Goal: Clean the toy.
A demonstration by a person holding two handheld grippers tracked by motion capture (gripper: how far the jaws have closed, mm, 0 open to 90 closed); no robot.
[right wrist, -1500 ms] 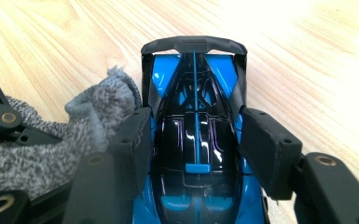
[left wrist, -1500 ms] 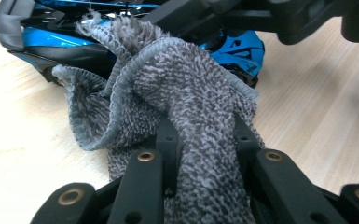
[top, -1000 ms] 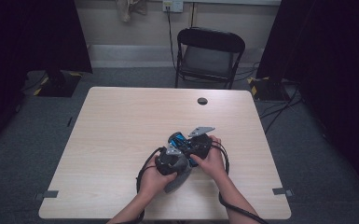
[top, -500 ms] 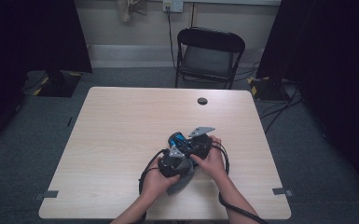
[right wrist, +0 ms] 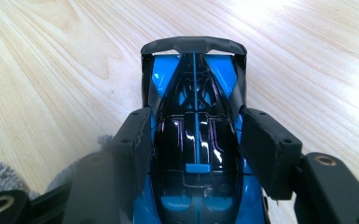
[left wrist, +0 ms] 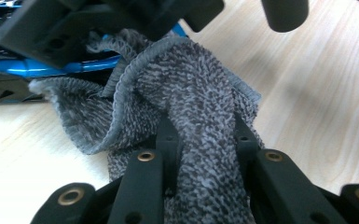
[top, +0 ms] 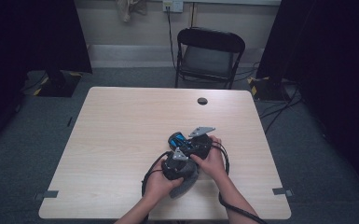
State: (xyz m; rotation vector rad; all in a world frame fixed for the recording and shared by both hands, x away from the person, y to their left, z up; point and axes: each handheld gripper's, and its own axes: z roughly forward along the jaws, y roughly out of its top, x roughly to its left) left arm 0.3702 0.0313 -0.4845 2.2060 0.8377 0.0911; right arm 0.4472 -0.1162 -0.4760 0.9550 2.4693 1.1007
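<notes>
A blue and black toy car [right wrist: 193, 135] with a dark rear wing lies lengthwise between the pads of my right gripper [right wrist: 196, 119], which is shut on its body. In the high view the car [top: 177, 139] sits just above the table's middle front, with the right gripper [top: 198, 145] behind it. My left gripper [left wrist: 204, 130] is shut on a bunched grey knitted cloth [left wrist: 191, 107], whose loose folds reach up against the car's blue side [left wrist: 51, 67]. From above, the left gripper [top: 173, 165] sits close beside the right one and the cloth [top: 186, 184] hangs below it.
The light wooden table [top: 121, 140] has a small dark round hole cover [top: 202, 101] near its far edge. A black folding chair [top: 209, 56] stands behind the table. Cables trail off the front edge [top: 149, 175]. Dark curtains flank the room.
</notes>
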